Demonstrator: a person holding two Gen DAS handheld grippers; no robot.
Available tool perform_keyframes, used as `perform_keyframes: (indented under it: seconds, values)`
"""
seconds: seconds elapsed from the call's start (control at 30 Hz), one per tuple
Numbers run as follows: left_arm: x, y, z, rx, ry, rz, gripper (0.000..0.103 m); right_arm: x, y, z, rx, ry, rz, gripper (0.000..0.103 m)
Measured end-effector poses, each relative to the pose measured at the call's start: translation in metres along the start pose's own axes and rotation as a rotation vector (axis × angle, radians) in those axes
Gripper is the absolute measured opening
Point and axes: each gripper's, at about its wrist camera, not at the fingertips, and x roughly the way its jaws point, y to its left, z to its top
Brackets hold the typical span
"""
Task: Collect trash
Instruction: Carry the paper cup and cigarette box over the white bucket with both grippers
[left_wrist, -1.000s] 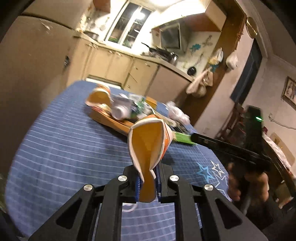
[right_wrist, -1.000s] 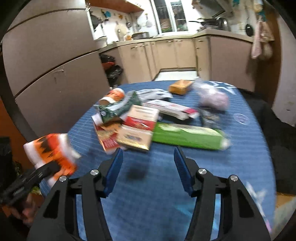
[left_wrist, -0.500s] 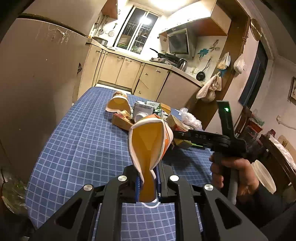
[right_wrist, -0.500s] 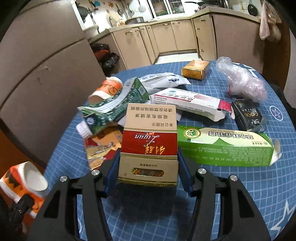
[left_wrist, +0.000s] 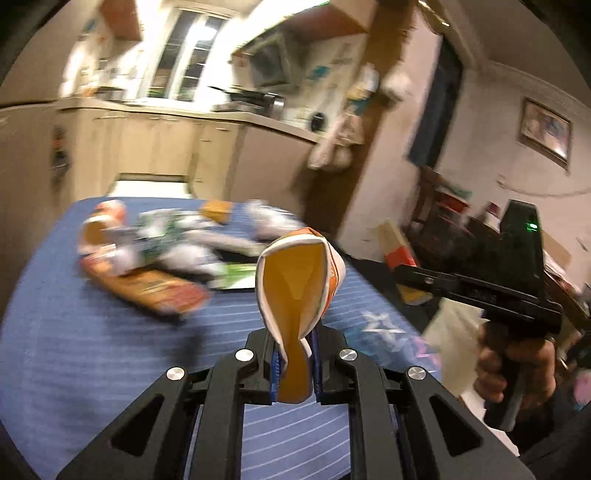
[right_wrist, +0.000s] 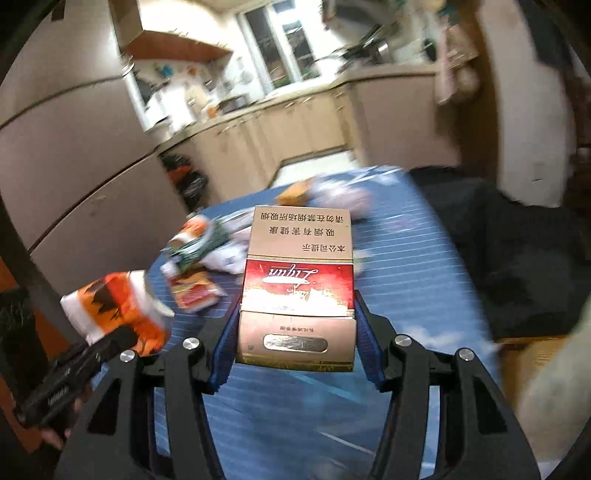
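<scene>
Left wrist view: the left gripper (left_wrist: 294, 365) pinches a flattened orange paper cup (left_wrist: 299, 284) between its 2 closed-in fingers, the cup's mouth facing the camera above the blue checked tablecloth (left_wrist: 92, 354). A blurred heap of trash (left_wrist: 155, 254) lies farther back on the table.

Right wrist view: the right gripper (right_wrist: 295, 332) clamps a red and gold carton (right_wrist: 297, 284) by its sides, lifted above the cloth. The cup shows at lower left, beside the table.

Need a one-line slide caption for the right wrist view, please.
Right tool shut on a red and gold carton above the blue table, left tool's orange paper cup alongside.
</scene>
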Motion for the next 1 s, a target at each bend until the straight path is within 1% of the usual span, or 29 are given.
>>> perform_keyframes:
  seconds: [0.13,0.17,0.27,0.33,0.37,0.4,0.43,0.47,0.53,0.57,0.67,0.77,0.87,1.0]
  values:
    - [0.037,-0.050,0.010,0.072,0.032,-0.110,0.015,-0.055,-0.053,-0.007,0.065,-0.055,-0.115,0.054]
    - [0.050,-0.070,0.014,0.097,0.047,-0.149,0.015,-0.072,-0.069,-0.011,0.087,-0.070,-0.152,0.054]
    - [0.076,-0.110,0.018,0.154,0.072,-0.222,0.015,-0.105,-0.103,-0.022,0.136,-0.106,-0.240,0.054]
    - [0.095,-0.142,0.021,0.199,0.088,-0.286,0.015,-0.126,-0.123,-0.030,0.167,-0.130,-0.290,0.054]
    - [0.102,-0.155,0.023,0.215,0.095,-0.315,0.015,-0.131,-0.131,-0.033,0.177,-0.139,-0.315,0.054]
    - [0.116,-0.176,0.025,0.236,0.108,-0.361,0.015,-0.141,-0.142,-0.038,0.191,-0.151,-0.352,0.054]
    - [0.121,-0.188,0.023,0.246,0.118,-0.386,0.015,-0.148,-0.151,-0.042,0.205,-0.160,-0.386,0.054]
    - [0.135,-0.207,0.025,0.262,0.135,-0.424,0.015,-0.158,-0.164,-0.046,0.224,-0.170,-0.424,0.054]
    - [0.154,-0.235,0.026,0.292,0.157,-0.475,0.015,-0.169,-0.180,-0.051,0.248,-0.181,-0.476,0.054]
    - [0.167,-0.255,0.026,0.320,0.168,-0.508,0.015,-0.178,-0.190,-0.055,0.255,-0.190,-0.515,0.054]
    - [0.196,-0.304,0.026,0.378,0.188,-0.569,0.015,-0.192,-0.210,-0.060,0.261,-0.200,-0.596,0.054]
    - [0.226,-0.342,0.023,0.405,0.225,-0.606,0.015,-0.201,-0.227,-0.062,0.275,-0.202,-0.639,0.054]
    - [0.245,-0.367,0.018,0.432,0.241,-0.614,0.015,-0.203,-0.250,-0.063,0.289,-0.189,-0.670,0.054]
    - [0.267,-0.390,0.009,0.464,0.264,-0.605,0.015,-0.196,-0.262,-0.062,0.278,-0.159,-0.675,0.054]
